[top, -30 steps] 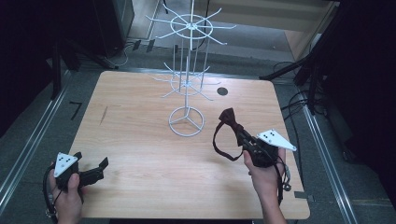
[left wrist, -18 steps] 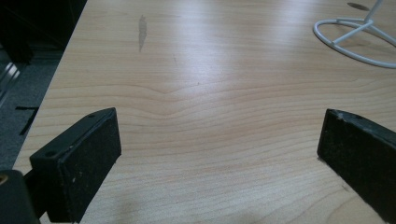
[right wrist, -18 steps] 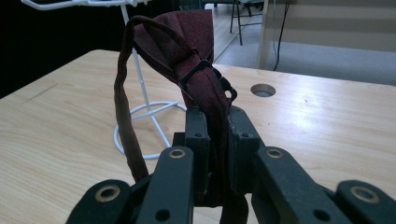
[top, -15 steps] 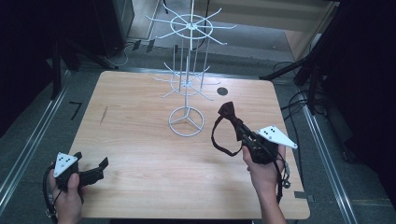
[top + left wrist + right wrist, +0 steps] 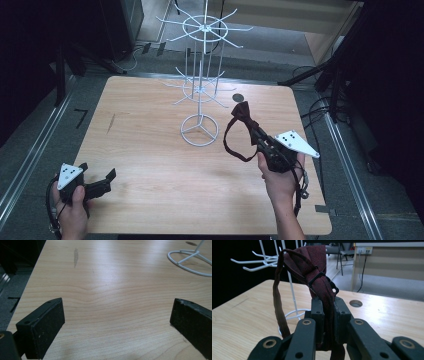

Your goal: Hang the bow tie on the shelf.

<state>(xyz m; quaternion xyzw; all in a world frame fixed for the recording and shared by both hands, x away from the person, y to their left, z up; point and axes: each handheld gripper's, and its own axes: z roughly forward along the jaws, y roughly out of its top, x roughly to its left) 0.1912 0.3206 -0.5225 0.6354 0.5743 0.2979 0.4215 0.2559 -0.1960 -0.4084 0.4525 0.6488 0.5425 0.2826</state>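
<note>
Right gripper [image 5: 252, 131], above the table's [image 5: 150, 150] right side: jaws clamped on a dark red bow tie [image 5: 243, 112]. Bow points up and away; its strap [image 5: 229, 145] hangs in a loop to the left, off the tabletop. White wire rack [image 5: 200, 100] stands just left of the tie, apart from it. Left gripper [image 5: 102, 181] at the near left corner: jaws wide apart, holding nothing.

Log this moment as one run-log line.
right gripper: shut on bow tie, held above table | left gripper: open, low over near table edge | wire rack: hooks bare
</note>
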